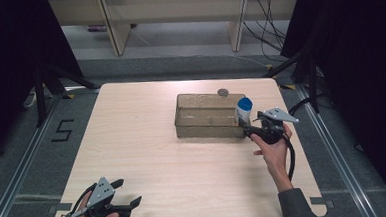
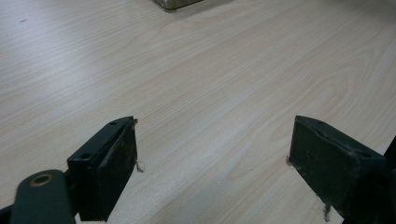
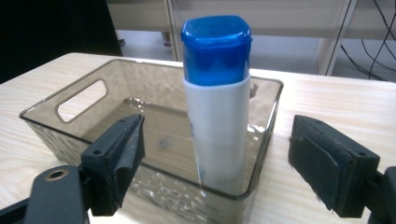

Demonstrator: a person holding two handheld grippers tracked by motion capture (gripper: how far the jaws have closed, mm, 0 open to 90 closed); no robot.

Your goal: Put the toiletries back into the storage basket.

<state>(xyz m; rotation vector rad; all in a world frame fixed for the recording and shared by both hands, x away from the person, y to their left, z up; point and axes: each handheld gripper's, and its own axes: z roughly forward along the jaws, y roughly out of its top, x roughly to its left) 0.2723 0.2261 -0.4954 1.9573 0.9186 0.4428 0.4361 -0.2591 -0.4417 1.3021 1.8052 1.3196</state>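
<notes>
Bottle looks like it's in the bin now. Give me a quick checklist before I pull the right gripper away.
1. Right gripper open, pads off the bottle: ok.
2. Bottle upright, blue cap on top: ok.
3. Bottle inside the clear bin, against its near wall: ok.
4. Bottle steady on its own: cannot tell; it stands without a grip, but nothing shows whether it would tip.
5. Left gripper open, nothing between its jaws, over the bare table: ok.
6. Round dark object behind the bin, out of the way: ok.
</notes>
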